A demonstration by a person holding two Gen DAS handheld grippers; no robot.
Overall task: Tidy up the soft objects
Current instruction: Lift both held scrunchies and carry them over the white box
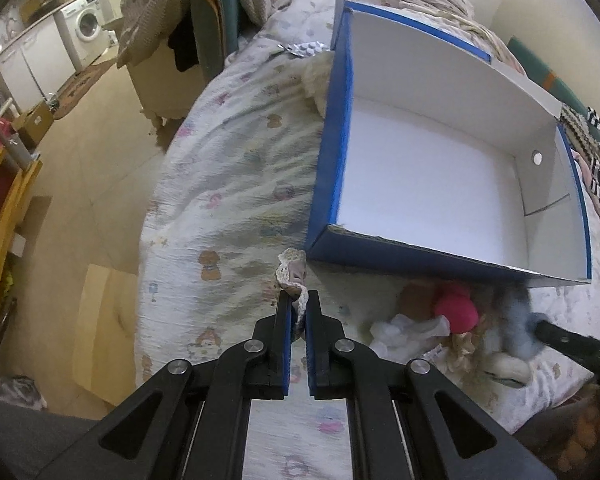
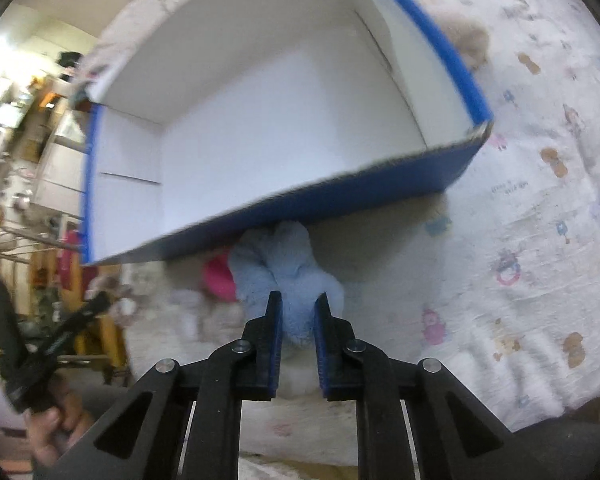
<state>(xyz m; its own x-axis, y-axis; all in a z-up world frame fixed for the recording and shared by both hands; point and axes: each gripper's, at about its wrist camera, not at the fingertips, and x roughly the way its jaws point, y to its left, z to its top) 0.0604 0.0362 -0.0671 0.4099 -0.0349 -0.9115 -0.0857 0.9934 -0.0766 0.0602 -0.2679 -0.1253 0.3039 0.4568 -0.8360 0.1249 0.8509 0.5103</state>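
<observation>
The left gripper (image 1: 298, 300) had its jaws closed on a small crocheted cloth (image 1: 293, 272), held above the bed (image 1: 228, 184) at the near corner of the empty blue box (image 1: 328, 136). The right gripper (image 2: 299, 304) pinched a blue plush toy (image 2: 284, 264) between narrow jaws, below the box at 6 o'clock, a pink toy (image 2: 218, 278) at its 9 o'clock.

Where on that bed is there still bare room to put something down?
The blue box is empty inside: its whole white floor is free. The bedspread left of the box, toward the bed's edge, is bare too. It is crowded below the box's near wall, where a pink soft toy, white cloth pieces and the light blue plush lie bunched.
</observation>
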